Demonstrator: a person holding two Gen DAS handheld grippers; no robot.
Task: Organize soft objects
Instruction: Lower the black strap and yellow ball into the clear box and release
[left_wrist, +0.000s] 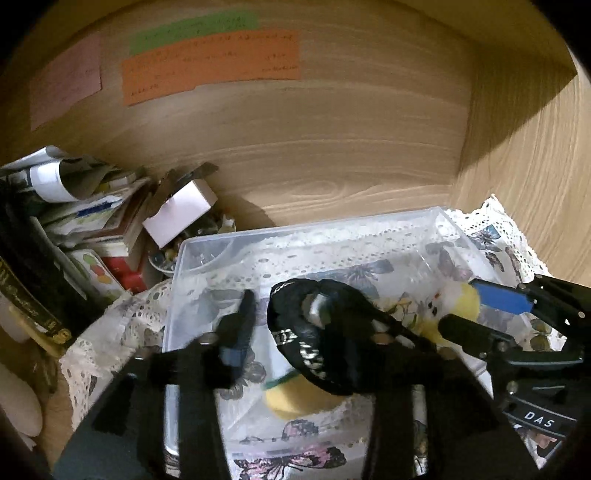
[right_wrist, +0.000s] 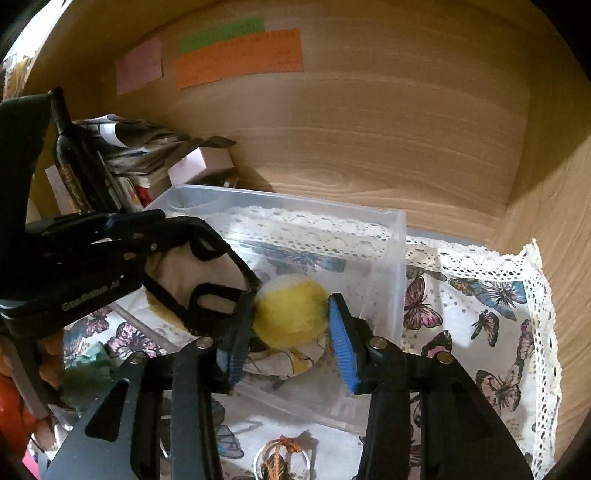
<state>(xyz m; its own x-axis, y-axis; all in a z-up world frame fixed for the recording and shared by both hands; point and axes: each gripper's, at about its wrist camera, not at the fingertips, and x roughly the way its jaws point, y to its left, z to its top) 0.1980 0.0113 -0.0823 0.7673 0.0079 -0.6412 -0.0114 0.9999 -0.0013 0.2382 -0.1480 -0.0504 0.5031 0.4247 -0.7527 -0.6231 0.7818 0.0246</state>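
A clear plastic bin stands on a butterfly cloth. My left gripper is open over the bin; a black strapped fabric item hangs on its right finger. In the right wrist view that item shows beige with black straps. My right gripper is open around a yellow plush toy inside the bin, with gaps beside the pads. The plush also shows in the left wrist view, between the right gripper's fingers. A yellow sponge-like object lies in the bin.
A pile of books, papers and small boxes fills the left. A dark bottle stands beside it. Wooden walls with coloured notes close the back and right. A lace-edged butterfly cloth covers the surface.
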